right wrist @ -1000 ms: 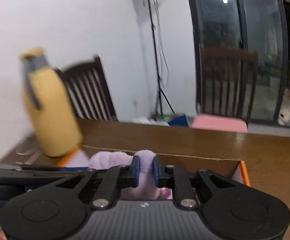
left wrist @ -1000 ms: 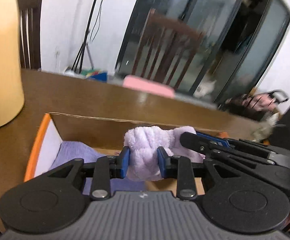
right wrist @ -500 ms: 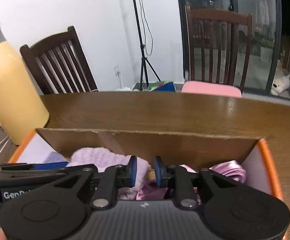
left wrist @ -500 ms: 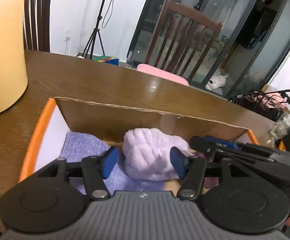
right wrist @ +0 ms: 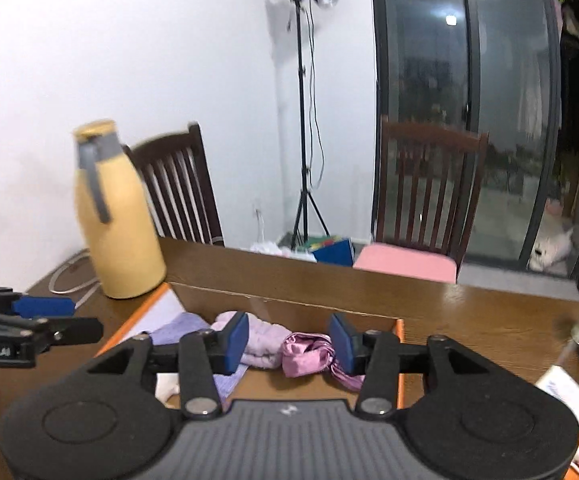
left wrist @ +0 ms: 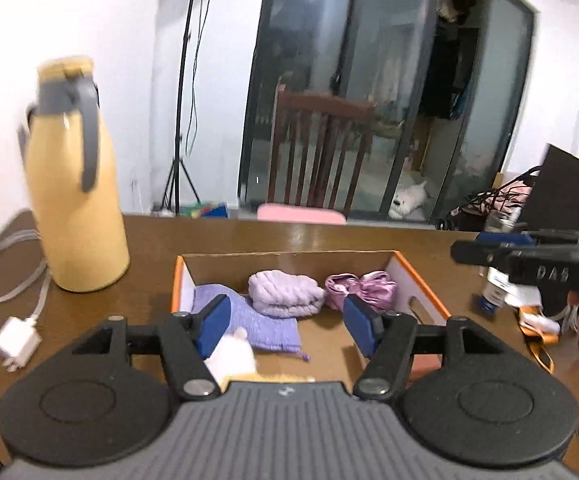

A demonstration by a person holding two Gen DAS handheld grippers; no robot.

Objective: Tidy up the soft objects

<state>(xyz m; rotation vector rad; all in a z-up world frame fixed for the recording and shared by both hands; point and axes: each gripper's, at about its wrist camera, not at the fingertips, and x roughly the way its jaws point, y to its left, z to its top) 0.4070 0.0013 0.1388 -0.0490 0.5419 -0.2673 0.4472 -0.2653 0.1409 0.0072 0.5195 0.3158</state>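
Both tools hang above the tabletop (left wrist: 369, 240) with nothing held: the left tool (left wrist: 285, 326) and the right tool (right wrist: 288, 338) each have their blue pads spreading apart, and no cloth sits between them. The step in hand looks like pulling clear of the cardboard box (left wrist: 417, 280) after a drop; it goes best if each tool lifts straight away from the orange rim (a snagged pad could drag a piece back out).

Inside the box lie three soft pieces. A fluffy lilac roll (left wrist: 285, 294) sits in the middle, folded thick and plush. Just beside it, toward the right wall, a shiny pink satin bundle (left wrist: 363, 286) is loosely knotted. A flat lavender knit cloth (left wrist: 261, 326) spreads along the left, partly under the roll. A yellow flask (left wrist: 75, 192) stands left of the box.
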